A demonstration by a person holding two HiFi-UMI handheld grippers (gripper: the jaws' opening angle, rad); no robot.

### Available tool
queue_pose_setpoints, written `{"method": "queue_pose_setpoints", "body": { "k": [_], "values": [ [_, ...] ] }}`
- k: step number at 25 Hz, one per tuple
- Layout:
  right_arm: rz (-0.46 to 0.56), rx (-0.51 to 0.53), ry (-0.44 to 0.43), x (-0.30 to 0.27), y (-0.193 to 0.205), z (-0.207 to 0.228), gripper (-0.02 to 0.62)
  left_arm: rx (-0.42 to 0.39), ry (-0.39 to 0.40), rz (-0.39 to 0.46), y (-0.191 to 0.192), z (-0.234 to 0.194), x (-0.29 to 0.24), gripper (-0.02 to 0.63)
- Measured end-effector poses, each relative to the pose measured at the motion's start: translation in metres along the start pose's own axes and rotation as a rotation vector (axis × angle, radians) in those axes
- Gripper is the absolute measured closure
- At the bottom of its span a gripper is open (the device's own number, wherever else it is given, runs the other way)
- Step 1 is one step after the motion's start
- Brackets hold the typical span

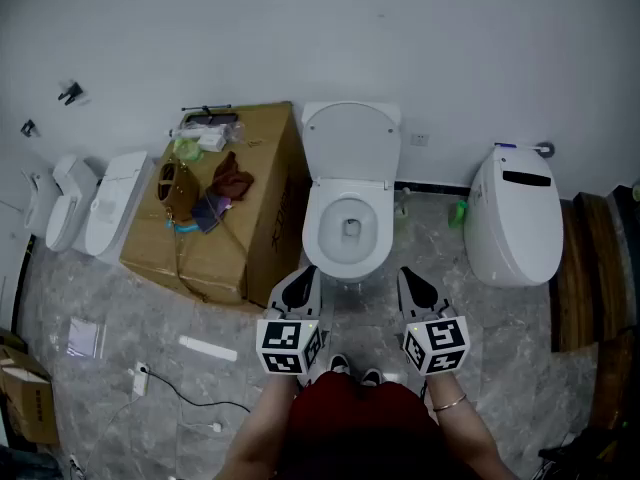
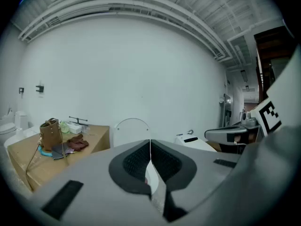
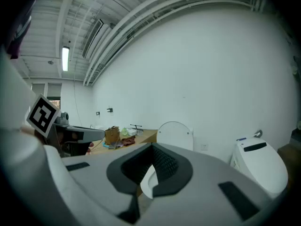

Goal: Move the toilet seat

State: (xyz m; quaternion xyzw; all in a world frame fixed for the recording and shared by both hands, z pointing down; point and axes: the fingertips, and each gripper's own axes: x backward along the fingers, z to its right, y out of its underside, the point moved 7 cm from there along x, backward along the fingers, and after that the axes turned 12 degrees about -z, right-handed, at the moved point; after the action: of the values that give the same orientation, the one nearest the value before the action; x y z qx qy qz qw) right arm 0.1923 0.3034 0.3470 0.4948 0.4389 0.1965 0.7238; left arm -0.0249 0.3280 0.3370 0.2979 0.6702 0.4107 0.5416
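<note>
A cardboard box (image 1: 262, 218) holding a brown bag (image 1: 172, 183) and a reddish cloth (image 1: 232, 176) stands just beside the toilet, whose toilet seat (image 1: 318, 233) lies down on the bowl below the raised lid (image 1: 350, 140), while the left hand-held gripper (image 1: 303, 278) and the right hand-held gripper (image 1: 415, 280) hover before it, jaws closed together and empty.

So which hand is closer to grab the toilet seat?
Left, but only just. The left gripper sits by the front rim of the toilet seat; the right gripper is slightly off to its side. Both are shut and empty.
</note>
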Motion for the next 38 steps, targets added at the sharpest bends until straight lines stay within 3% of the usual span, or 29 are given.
{"method": "queue_pose_setpoints", "body": {
  "k": [10,19,26,38],
  "values": [
    [-0.011,-0.006,-0.008,0.018,0.006,0.018,0.580,0.020,-0.021,0.024,-0.002,0.020,0.008,0.575],
    [-0.016,-0.025,0.019,0.003,0.007,0.038,0.580,0.035,-0.039,-0.004,0.002,0.009,-0.010,0.575],
    [-0.036,-0.087,0.031,-0.049,0.000,0.052,0.578,0.022,-0.013,-0.046,-0.004,-0.029,-0.059,0.575],
    [-0.204,-0.170,0.107,-0.188,-0.023,0.076,0.578,0.036,0.048,-0.149,-0.031,-0.132,-0.174,0.574]
  ]
}}
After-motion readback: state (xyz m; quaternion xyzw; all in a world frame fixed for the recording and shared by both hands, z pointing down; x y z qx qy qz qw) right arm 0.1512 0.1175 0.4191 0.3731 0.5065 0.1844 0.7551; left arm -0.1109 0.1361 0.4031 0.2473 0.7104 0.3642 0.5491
